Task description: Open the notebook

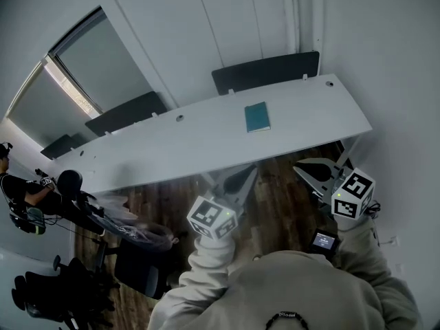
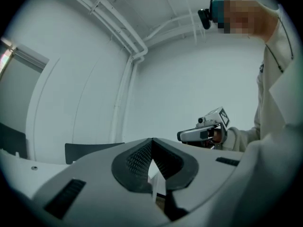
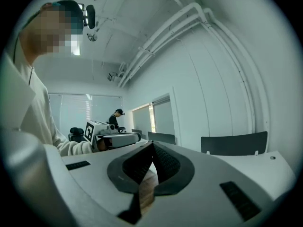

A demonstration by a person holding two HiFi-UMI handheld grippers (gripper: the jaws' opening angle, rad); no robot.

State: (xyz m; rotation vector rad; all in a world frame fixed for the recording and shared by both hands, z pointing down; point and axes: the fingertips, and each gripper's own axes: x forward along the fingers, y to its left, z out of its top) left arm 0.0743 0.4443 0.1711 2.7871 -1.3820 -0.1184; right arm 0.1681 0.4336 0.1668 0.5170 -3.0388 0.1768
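A closed teal notebook (image 1: 256, 117) lies flat on the long white table (image 1: 172, 150), right of its middle. Both grippers hang level in front of me, short of the table's near edge and apart from the notebook. My left gripper (image 1: 251, 171) is below the notebook and a little to its left, its jaws shut with nothing between them. My right gripper (image 1: 298, 168) is below and to the right, also shut and empty. Neither gripper view shows the notebook. In the left gripper view the left gripper (image 2: 152, 141) sees the right gripper (image 2: 203, 132); in the right gripper view the right gripper (image 3: 152, 144) sees the left gripper (image 3: 113, 137).
Dark panels (image 1: 267, 71) (image 1: 127, 113) stand along the table's far edge against the white wall. A person (image 1: 20, 192) sits at the far left, with black office chairs (image 1: 75, 287) and a plastic-covered chair (image 1: 134, 229) on the wood floor (image 1: 275, 205) between me and the table.
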